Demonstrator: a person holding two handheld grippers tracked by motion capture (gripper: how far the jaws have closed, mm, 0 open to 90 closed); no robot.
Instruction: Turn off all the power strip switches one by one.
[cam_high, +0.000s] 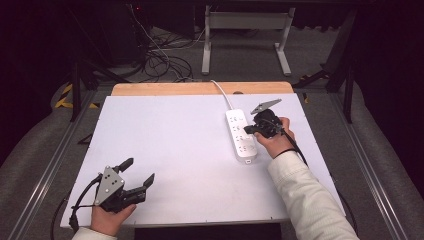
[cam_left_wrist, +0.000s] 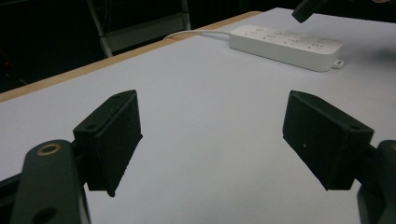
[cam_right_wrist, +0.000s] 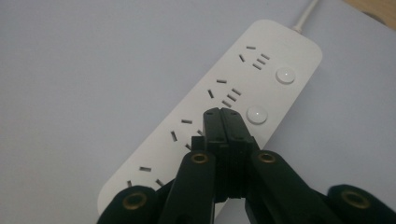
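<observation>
The right gripper (cam_right_wrist: 220, 112), jaws pressed together, hovered over the power strip (cam_right_wrist: 196, 130), seemingly aiming for a switch button (cam_right_wrist: 257, 114). Next it needed a careful downward press. The left gripper (cam_high: 137, 172) rested spread.

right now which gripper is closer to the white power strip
Right. The right gripper, jaws shut, hangs just over the power strip. The left gripper, jaws open, sits far off at the table's near left corner.

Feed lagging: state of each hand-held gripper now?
Left hand-held gripper: open, holding nothing.
Right hand-held gripper: closed, holding nothing, over the power strip.
</observation>
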